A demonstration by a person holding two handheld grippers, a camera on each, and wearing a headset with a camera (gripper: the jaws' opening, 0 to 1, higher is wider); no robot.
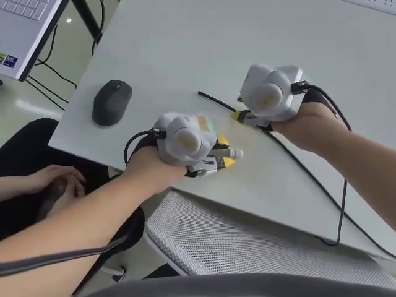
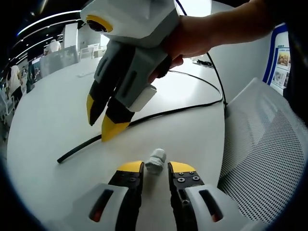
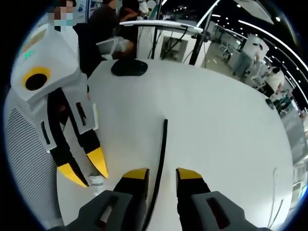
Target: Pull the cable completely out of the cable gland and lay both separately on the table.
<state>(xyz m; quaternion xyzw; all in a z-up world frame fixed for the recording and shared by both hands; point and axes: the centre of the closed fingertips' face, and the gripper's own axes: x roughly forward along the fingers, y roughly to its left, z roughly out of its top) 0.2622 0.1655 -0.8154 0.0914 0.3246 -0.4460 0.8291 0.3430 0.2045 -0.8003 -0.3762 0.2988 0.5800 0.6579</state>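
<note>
Both grippers' fingers [image 2: 129,179] narrowly apart: left gripper [image 2: 156,167] at the white cable gland [image 2: 155,159], right gripper [image 3: 162,174] astride the black cable [image 3: 163,139].

Two grippers are recorded, a left gripper [image 2: 155,167] and a right gripper [image 3: 161,172], each fitted with two yellow-tipped jaws, four in total. Two hands are logged on the grippers: a left hand [image 1: 148,168] and a right hand [image 1: 306,124]. One black cable [image 3: 162,149] and one white cable gland [image 2: 155,160] are counted. One computer mouse [image 1: 112,102], one laptop [image 1: 25,31], one mesh chair [image 1: 247,241] and one table [image 1: 185,43] are noted.
</note>
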